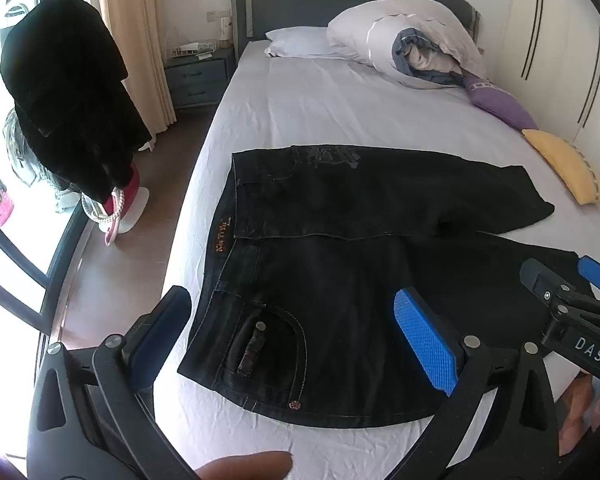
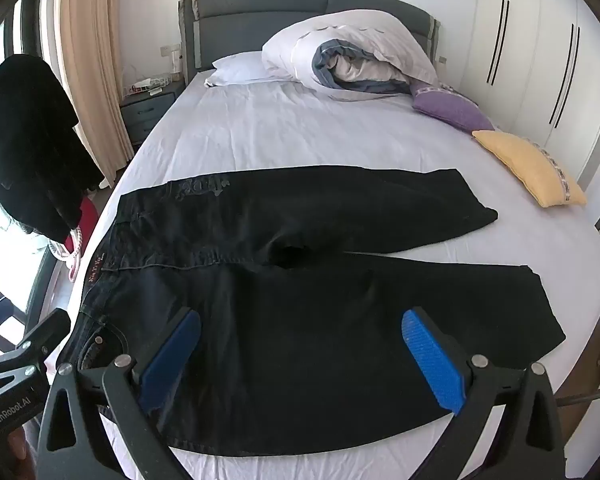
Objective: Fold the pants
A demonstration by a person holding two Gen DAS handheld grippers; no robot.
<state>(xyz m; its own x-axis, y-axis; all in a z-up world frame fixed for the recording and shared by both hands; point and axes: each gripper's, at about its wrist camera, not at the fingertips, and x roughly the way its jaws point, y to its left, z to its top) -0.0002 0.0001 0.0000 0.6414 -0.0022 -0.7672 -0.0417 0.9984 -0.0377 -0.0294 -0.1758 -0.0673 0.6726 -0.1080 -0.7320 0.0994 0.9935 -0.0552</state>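
Note:
A pair of black jeans (image 1: 340,264) lies spread flat on the white bed sheet (image 1: 320,112), waistband to the left, both legs running right and slightly apart. It also shows in the right wrist view (image 2: 300,264). My left gripper (image 1: 296,328) is open and empty, hovering above the waistband and front pocket. My right gripper (image 2: 300,356) is open and empty above the near leg's thigh. The right gripper also shows at the right edge of the left wrist view (image 1: 568,280).
A rolled duvet (image 2: 352,56), a white pillow (image 2: 244,68), a purple cushion (image 2: 452,110) and a yellow cushion (image 2: 528,168) lie at the bed's head and right side. A black coat on a stand (image 1: 68,96) and a nightstand (image 1: 198,76) stand left of the bed.

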